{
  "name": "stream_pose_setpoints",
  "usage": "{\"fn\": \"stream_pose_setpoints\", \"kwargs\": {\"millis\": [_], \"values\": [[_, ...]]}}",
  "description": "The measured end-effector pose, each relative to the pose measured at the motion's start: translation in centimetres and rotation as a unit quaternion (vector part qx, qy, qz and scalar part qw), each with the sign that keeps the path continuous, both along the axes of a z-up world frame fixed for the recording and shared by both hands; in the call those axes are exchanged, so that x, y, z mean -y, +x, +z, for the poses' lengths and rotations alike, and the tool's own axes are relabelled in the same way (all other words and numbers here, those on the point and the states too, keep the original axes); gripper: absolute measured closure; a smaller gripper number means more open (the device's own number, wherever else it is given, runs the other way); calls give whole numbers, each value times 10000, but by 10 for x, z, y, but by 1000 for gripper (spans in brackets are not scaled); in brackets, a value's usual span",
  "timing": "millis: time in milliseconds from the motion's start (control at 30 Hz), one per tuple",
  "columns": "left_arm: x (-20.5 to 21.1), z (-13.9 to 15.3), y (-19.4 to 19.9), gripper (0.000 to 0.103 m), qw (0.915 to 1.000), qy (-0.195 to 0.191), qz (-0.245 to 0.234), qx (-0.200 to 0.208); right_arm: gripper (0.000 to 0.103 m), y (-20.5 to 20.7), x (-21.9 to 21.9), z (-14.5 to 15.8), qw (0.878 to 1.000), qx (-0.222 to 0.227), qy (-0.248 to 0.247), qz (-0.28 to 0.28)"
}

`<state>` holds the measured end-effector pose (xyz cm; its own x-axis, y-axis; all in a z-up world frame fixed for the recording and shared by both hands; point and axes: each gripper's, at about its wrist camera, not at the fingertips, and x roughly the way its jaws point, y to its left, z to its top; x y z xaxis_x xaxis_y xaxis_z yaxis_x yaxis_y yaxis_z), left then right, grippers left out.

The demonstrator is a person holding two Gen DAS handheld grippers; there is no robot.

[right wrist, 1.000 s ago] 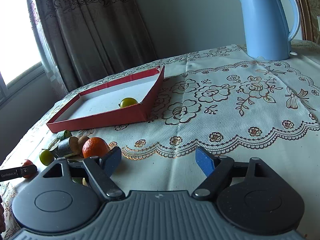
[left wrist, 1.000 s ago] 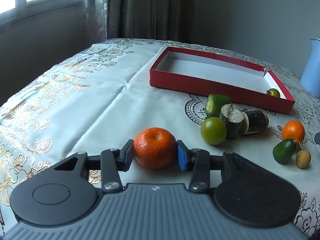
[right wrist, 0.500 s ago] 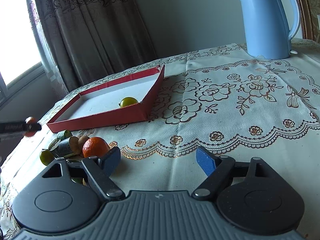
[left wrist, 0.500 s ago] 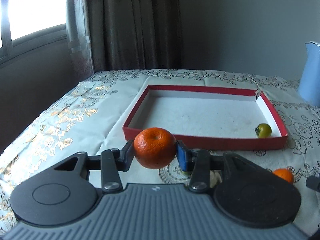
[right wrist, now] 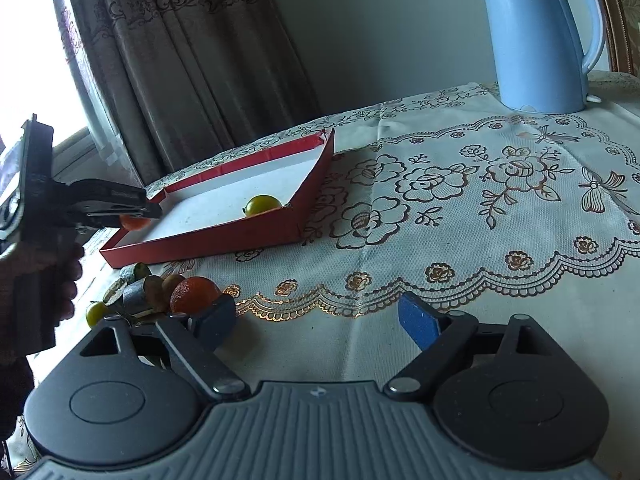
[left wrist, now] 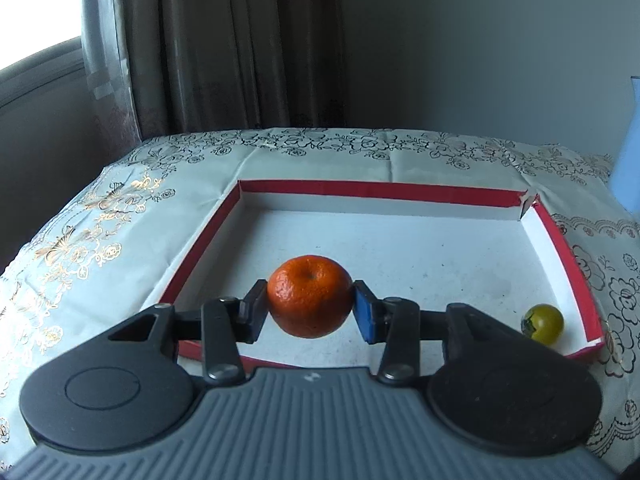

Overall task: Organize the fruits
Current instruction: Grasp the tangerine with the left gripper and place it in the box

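So the left tool [left wrist: 311, 307] is pinching a mandarin [left wrist: 310, 296] between its two pads, one pad on each side of the fruit, and it's holding it up in the air over the near-left part of the red tray [left wrist: 380, 189]. The white tray floor sits straight ahead of and below that tool. Off to its right, in the tray's near-right corner, there's a small yellow-green fruit [left wrist: 542, 323] lying by the wall.

The right tool [right wrist: 316, 322] has nothing between its pads and its jaws are spreading wider, just bare tablecloth [right wrist: 480, 208] in the gap. Right next to its left pad is a second mandarin [right wrist: 195, 294], with a little heap of cut green and brown pieces [right wrist: 140, 286] and a small green fruit [right wrist: 97, 313] further left. A blue kettle [right wrist: 540, 36] stands on the table far ahead, to its right.
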<state>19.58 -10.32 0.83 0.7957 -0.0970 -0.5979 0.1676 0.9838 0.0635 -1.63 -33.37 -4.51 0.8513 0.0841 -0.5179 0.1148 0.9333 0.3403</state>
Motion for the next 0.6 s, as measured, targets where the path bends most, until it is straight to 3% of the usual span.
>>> {"fn": "stream_pose_setpoints", "kwargs": {"millis": [100, 167, 233, 367, 500, 600], "values": [[1, -10, 6, 61, 9999, 57, 57, -119, 13, 0, 0, 0, 10000, 0, 17, 7], [1, -12, 4, 52, 9998, 172, 105, -38, 13, 1, 0, 0, 10000, -3, 16, 9], [0, -10, 0, 29, 9996, 233, 158, 96, 13, 1, 0, 0, 10000, 0, 19, 7], [-2, 0, -15, 24, 9989, 342, 110, 304, 13, 1, 1, 0, 10000, 8, 41, 12], [-16, 9, -40, 3, 9989, 247, 83, 395, 13, 0, 2, -1, 9999, 24, 96, 16], [-37, 9, -69, 0, 9988, 151, 78, 466, 13, -1, 4, -1, 9998, 55, 166, 13]]}}
